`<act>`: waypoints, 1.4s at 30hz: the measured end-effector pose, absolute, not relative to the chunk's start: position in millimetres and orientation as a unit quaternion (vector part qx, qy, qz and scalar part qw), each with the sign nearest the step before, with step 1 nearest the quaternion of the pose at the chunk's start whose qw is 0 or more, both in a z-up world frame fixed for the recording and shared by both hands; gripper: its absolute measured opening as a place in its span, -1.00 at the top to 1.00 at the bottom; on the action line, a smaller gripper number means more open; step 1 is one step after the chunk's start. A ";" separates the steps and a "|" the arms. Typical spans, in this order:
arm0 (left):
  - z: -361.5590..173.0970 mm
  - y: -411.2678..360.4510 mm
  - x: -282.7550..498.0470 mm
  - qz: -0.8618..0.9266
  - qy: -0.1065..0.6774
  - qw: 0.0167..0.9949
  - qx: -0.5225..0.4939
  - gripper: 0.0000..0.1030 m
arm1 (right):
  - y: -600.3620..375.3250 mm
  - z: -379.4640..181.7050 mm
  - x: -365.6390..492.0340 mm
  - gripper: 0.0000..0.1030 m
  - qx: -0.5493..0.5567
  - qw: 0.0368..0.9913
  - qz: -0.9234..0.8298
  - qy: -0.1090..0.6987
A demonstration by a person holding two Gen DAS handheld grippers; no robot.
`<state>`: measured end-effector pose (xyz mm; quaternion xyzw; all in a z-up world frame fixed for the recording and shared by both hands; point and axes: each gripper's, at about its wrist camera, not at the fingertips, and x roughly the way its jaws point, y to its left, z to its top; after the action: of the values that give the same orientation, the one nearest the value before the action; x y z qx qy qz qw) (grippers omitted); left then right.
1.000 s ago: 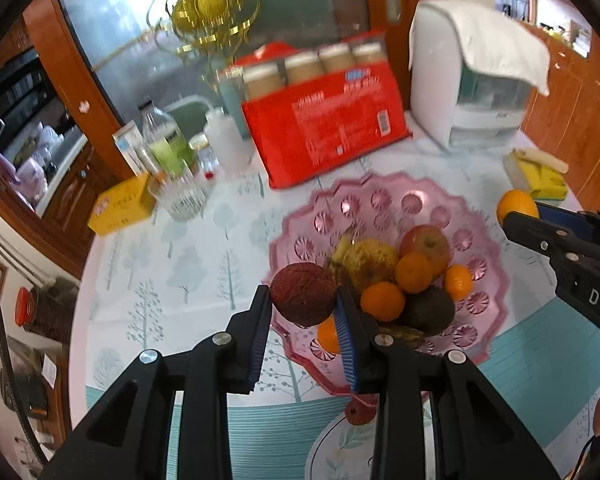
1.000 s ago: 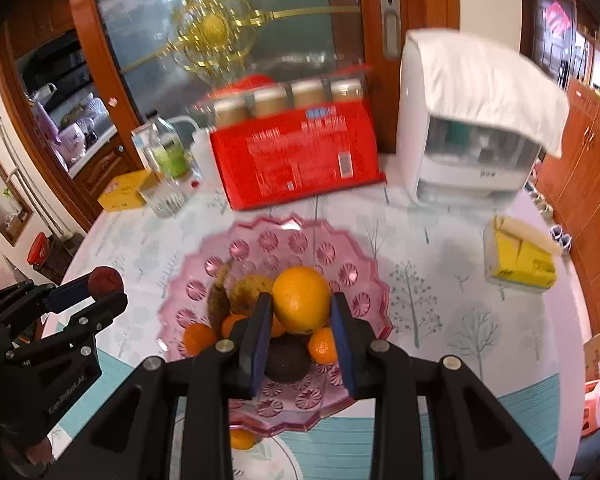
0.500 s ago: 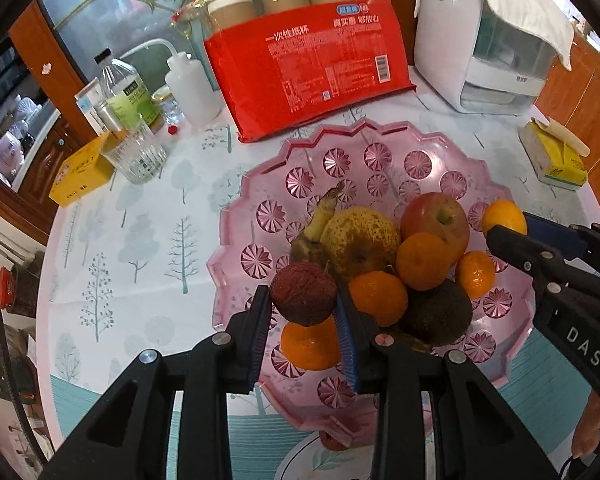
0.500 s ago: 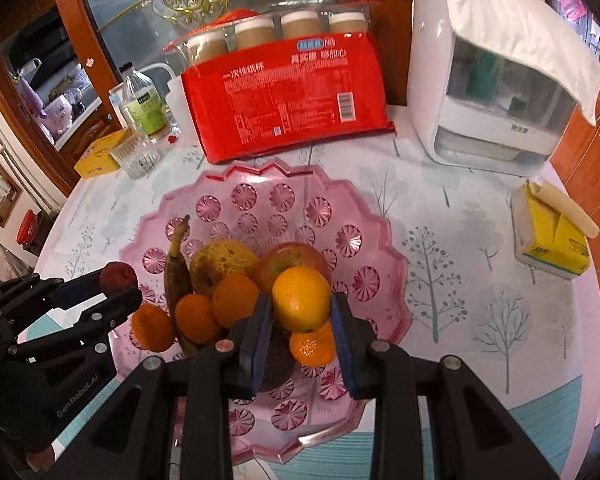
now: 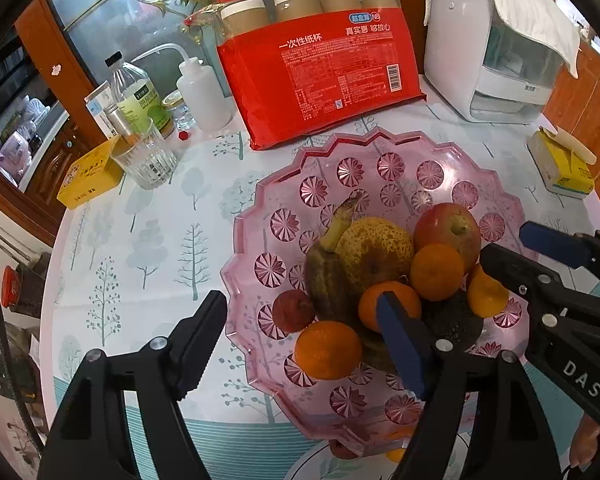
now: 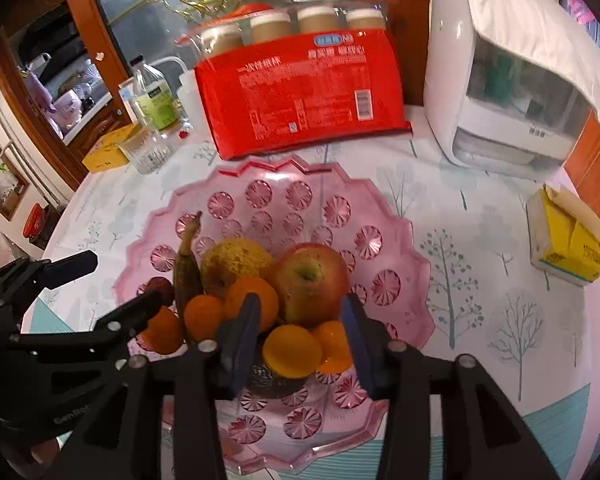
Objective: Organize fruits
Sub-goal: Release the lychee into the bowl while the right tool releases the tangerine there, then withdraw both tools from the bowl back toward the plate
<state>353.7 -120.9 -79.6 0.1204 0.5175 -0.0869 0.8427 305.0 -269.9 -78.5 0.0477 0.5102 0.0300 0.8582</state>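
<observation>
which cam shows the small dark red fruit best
The left wrist view: the dark red fruit lies unobstructed in the pink bowl, beside the banana. In the right wrist view, it is small and partly hidden behind the left hand-held gripper.

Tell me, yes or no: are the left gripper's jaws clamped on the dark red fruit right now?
No. The left gripper has its jaws spread wide, and the dark red fruit lies free in the pink bowl between them.
</observation>
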 end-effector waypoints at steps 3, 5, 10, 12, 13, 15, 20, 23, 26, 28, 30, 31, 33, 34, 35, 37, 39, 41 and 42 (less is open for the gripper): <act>-77.9 -120.2 351.4 -0.086 0.517 0.843 0.122 -0.53 | -267.4 -72.7 302.1 0.08 0.044 0.862 0.031 0.503; -76.1 -119.3 349.5 -0.086 0.516 0.844 0.121 -0.55 | -266.7 -69.6 300.1 0.08 0.043 0.864 0.031 0.501; -69.0 -117.4 343.1 -0.087 0.512 0.846 0.124 -0.56 | -265.6 -62.7 294.3 0.08 0.042 0.867 0.028 0.495; -65.3 -116.7 340.4 -0.086 0.509 0.847 0.124 -0.57 | -265.6 -60.3 292.1 0.08 0.044 0.868 0.027 0.494; -62.9 -115.9 338.8 -0.086 0.508 0.848 0.124 -0.57 | -265.7 -58.5 290.2 0.08 0.046 0.868 0.026 0.494; -58.9 -114.3 336.4 -0.086 0.506 0.849 0.124 -0.57 | -265.4 -54.6 287.3 0.08 0.047 0.869 0.025 0.491; -45.9 -109.3 327.8 -0.084 0.498 0.854 0.124 -0.57 | -262.7 -42.8 278.0 0.08 0.047 0.874 0.027 0.482; -36.5 -106.4 320.3 -0.083 0.494 0.856 0.125 -0.57 | -260.2 -34.9 271.5 0.08 0.048 0.878 0.029 0.476; -25.3 -103.4 311.0 -0.081 0.487 0.859 0.132 -0.57 | -257.6 -25.7 263.4 0.08 0.050 0.880 0.034 0.471; -16.5 -101.5 304.5 -0.079 0.481 0.862 0.137 -0.57 | -255.8 -19.2 257.4 0.08 0.051 0.882 0.037 0.467; -6.6 -99.2 298.3 -0.077 0.475 0.865 0.140 -0.57 | -254.2 -12.8 250.8 0.08 0.052 0.884 0.039 0.463; -1.1 -97.8 294.4 -0.077 0.472 0.867 0.141 -0.58 | -253.0 -9.3 247.0 0.08 0.051 0.885 0.038 0.461; 7.6 -96.0 287.8 -0.075 0.466 0.870 0.144 -0.61 | -251.0 -3.1 239.8 0.08 0.052 0.886 0.041 0.458; 12.2 -95.0 284.2 -0.074 0.462 0.872 0.146 -0.64 | -249.7 0.6 235.3 0.08 0.053 0.887 0.043 0.456; 16.9 -94.1 279.9 -0.073 0.458 0.874 0.148 -0.65 | -248.8 3.1 232.0 0.08 0.052 0.888 0.045 0.454; 25.7 -92.4 272.2 -0.072 0.451 0.877 0.151 -0.66 | -246.4 8.7 224.3 0.08 0.050 0.890 0.049 0.452; 33.1 -91.2 264.7 -0.073 0.445 0.879 0.154 -0.66 | -244.3 13.2 216.4 0.08 0.048 0.891 0.051 0.448; 40.1 -89.0 256.1 -0.074 0.439 0.882 0.155 -0.67 | -242.4 16.5 207.5 0.08 0.049 0.891 0.056 0.447; 42.0 -87.1 253.4 -0.076 0.437 0.883 0.155 -0.70 | -241.4 17.1 204.0 0.08 0.049 0.891 0.058 0.447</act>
<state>253.4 -87.1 42.0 0.1548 0.4367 -0.0763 0.8829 204.0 -241.4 17.1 0.0494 0.4470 0.0580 0.8913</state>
